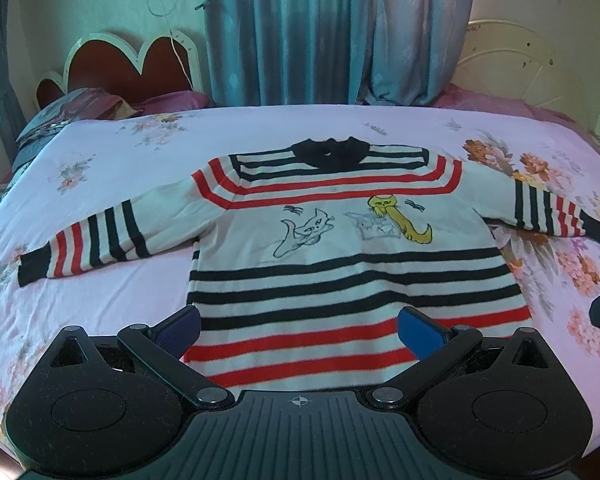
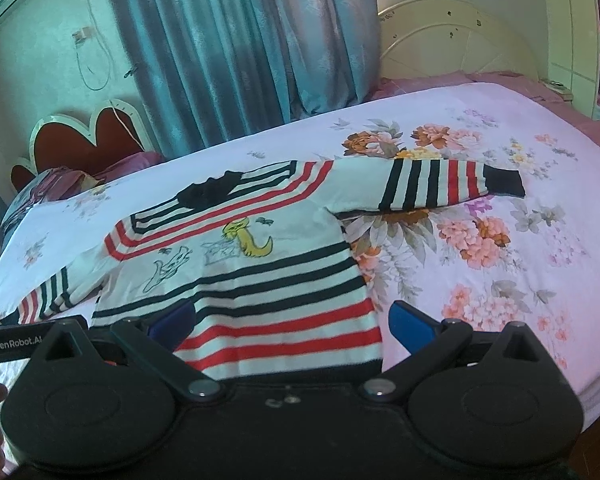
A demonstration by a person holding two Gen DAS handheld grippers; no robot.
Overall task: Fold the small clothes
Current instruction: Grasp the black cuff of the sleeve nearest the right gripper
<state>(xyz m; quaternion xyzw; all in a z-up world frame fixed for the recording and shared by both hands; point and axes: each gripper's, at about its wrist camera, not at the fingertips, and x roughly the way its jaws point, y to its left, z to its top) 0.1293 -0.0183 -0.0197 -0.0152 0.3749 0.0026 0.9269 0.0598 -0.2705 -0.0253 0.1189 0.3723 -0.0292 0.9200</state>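
So there's one striped sweater (image 1: 340, 256) lying flat, front up, on the bed (image 1: 112, 300), both sleeves spread out, nothing folded yet by the look of it. Left gripper (image 1: 299, 326) and right gripper (image 2: 292, 320) both hover at the hem, jaws wide open, holding nothing. I'd pinch each hem corner cleanly, both layers, and lift evenly so it doesn't bunch. Count: one sweater, two sleeves, two grippers.

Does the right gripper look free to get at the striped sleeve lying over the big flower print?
Probably yes: the right gripper is open at the striped knit sweater's hem, and only bare floral sheet lies before that sleeve.
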